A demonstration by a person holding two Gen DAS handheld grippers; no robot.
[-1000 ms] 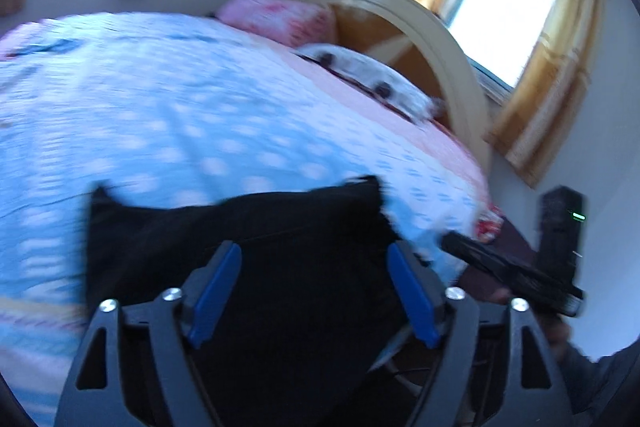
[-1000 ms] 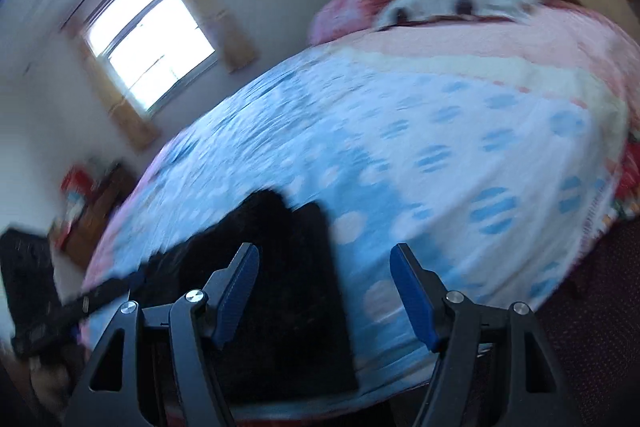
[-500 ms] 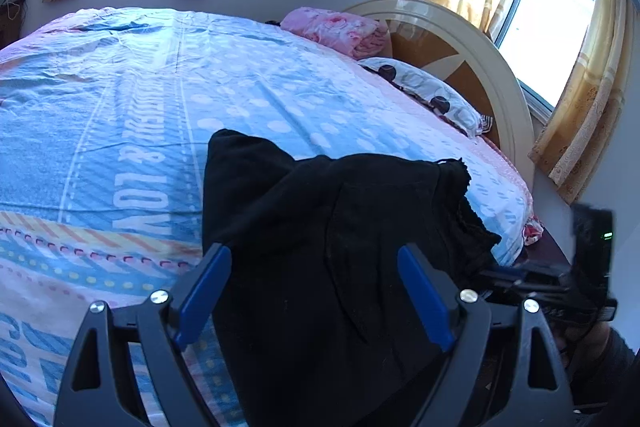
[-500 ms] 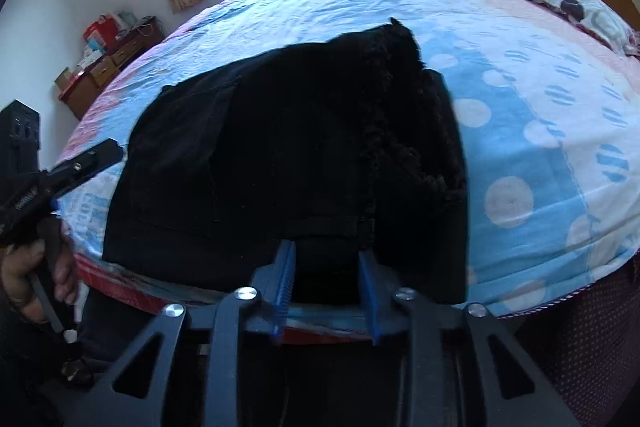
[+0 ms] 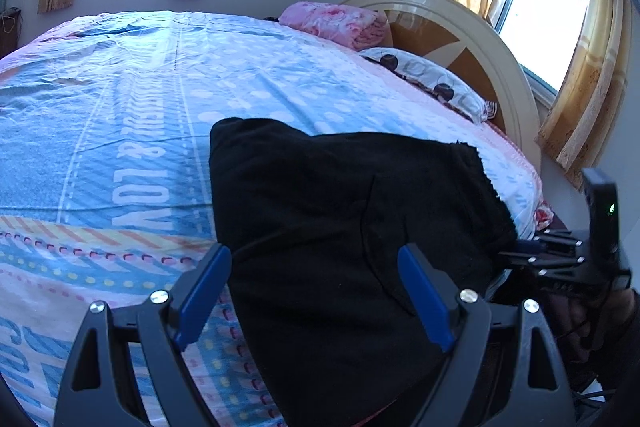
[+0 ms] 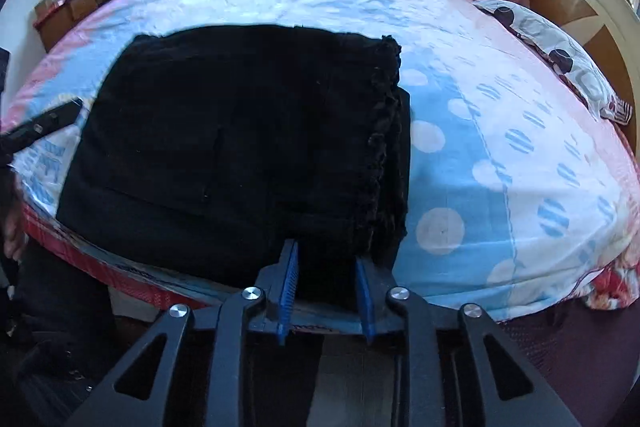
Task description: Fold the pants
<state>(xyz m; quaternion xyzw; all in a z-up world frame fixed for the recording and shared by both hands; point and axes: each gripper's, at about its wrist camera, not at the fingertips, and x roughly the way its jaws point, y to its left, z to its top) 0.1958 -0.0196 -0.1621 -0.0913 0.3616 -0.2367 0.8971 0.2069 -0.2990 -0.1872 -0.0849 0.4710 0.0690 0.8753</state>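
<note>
Pants (image 6: 240,131) flattened since earlier | one pair | right gripper (image 6: 326,279) jaws pinching them | left gripper (image 5: 316,291) wide

pants (image 6: 240,131) near hem behind gripper pads (image 6: 289,279)

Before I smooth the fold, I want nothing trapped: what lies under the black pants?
Around the black pants only the blue dotted bedsheet shows, so they rest on it. Their near edge hangs over the bedside in the right gripper jaws. Beneath the cloth is covered.
</note>
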